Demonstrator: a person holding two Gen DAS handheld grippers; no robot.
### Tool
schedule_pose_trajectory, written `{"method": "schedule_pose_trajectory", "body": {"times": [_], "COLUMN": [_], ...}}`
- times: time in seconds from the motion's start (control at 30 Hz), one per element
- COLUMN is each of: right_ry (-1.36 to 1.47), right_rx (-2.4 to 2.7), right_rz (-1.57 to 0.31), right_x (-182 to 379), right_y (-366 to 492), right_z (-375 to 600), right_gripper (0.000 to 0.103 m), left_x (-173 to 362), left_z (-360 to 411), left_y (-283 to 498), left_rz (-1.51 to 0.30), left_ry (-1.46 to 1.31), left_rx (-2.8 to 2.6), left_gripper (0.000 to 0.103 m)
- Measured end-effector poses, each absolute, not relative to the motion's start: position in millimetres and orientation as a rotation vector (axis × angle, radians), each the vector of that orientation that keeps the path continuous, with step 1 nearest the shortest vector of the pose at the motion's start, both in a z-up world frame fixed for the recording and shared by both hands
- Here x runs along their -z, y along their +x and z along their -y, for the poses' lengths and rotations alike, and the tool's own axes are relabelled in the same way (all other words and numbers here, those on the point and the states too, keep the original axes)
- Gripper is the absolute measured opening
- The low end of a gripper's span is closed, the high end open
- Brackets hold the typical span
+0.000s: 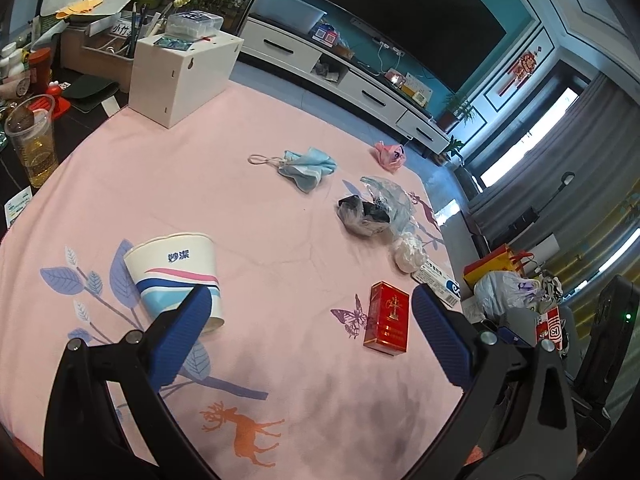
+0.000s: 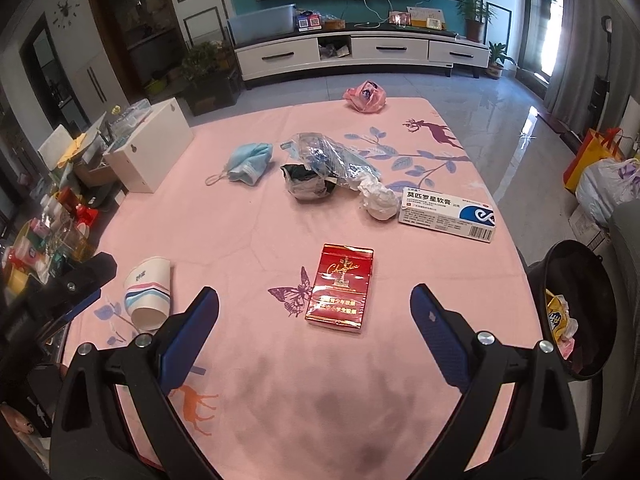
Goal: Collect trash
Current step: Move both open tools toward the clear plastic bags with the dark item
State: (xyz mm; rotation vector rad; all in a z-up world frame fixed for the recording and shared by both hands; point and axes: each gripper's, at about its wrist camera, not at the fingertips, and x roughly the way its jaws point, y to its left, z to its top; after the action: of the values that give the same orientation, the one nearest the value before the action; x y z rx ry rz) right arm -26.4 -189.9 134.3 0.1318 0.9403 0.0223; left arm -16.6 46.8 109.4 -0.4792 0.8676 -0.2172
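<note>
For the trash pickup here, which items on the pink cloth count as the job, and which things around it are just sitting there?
Job items: paper cup on its side, red cigarette pack, blue face mask, clear plastic wrapper, crumpled white tissue, pink bag, ointment box, black bin.

Just lying about: white box, plastic cup of drink, TV stand.

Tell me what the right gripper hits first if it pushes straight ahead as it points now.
Most likely the red cigarette pack: it lies on the pink cloth straight ahead of the open right gripper, with nothing between. Depth is uncertain through the fisheye.
</note>
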Motion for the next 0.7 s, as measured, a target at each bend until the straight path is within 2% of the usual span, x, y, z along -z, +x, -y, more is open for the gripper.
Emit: {"method": "schedule_pose_trajectory", "body": {"times": [0.7], "right_ry": [0.140], "right_rx": [-0.025], "right_rz": [-0.955], "right_x": [-130.6], "right_y": [-24.5], "right_z": [190.7], "right_gripper": [0.095], "left_x": [-108.4], "left_z": [-38.2], "left_y": [-17.1], "left_rz": [-0.887], "left_ry": [-0.487], "left_rx": [0.280], "left_gripper": [0.100]}}
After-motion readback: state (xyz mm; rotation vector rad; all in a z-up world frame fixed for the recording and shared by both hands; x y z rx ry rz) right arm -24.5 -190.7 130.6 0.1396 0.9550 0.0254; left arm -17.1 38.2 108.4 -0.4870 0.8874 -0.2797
